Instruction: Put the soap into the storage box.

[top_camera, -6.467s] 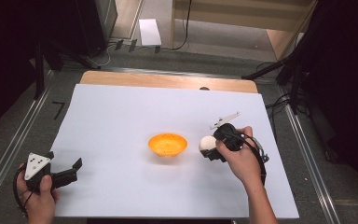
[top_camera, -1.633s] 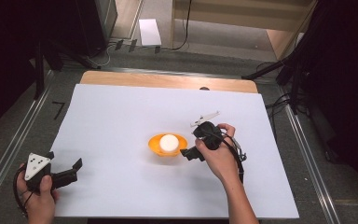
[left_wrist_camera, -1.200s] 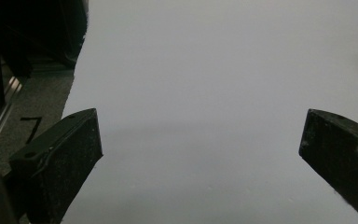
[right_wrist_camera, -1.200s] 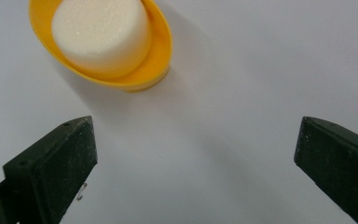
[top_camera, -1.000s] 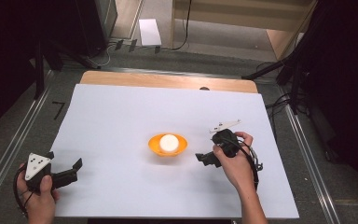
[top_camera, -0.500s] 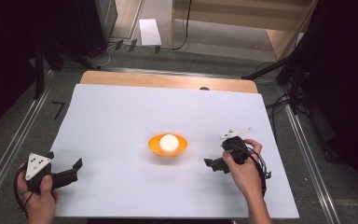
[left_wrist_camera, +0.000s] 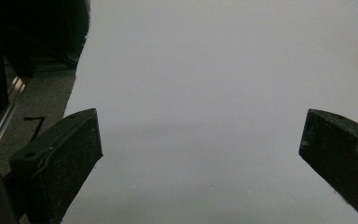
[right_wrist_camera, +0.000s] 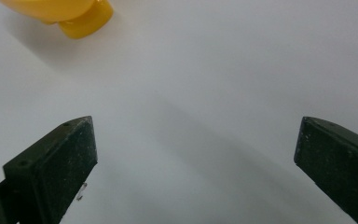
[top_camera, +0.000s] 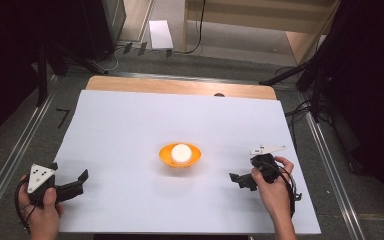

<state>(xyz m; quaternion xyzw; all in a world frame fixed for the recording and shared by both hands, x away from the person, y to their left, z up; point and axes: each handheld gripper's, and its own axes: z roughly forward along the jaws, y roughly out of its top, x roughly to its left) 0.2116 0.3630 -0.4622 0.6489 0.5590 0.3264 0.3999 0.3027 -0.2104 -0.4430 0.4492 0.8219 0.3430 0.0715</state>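
Two grippers' fingers spread wide, empty; white ball [top_camera: 180, 152] in orange bowl [top_camera: 167, 158], well apart from both.

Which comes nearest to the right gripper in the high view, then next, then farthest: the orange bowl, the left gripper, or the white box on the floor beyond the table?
1. Orange bowl, at the table's centre, holding a white ball, just left of the right gripper.
2. Left gripper, at the table's near left corner.
3. White box, on the floor past the far edge.
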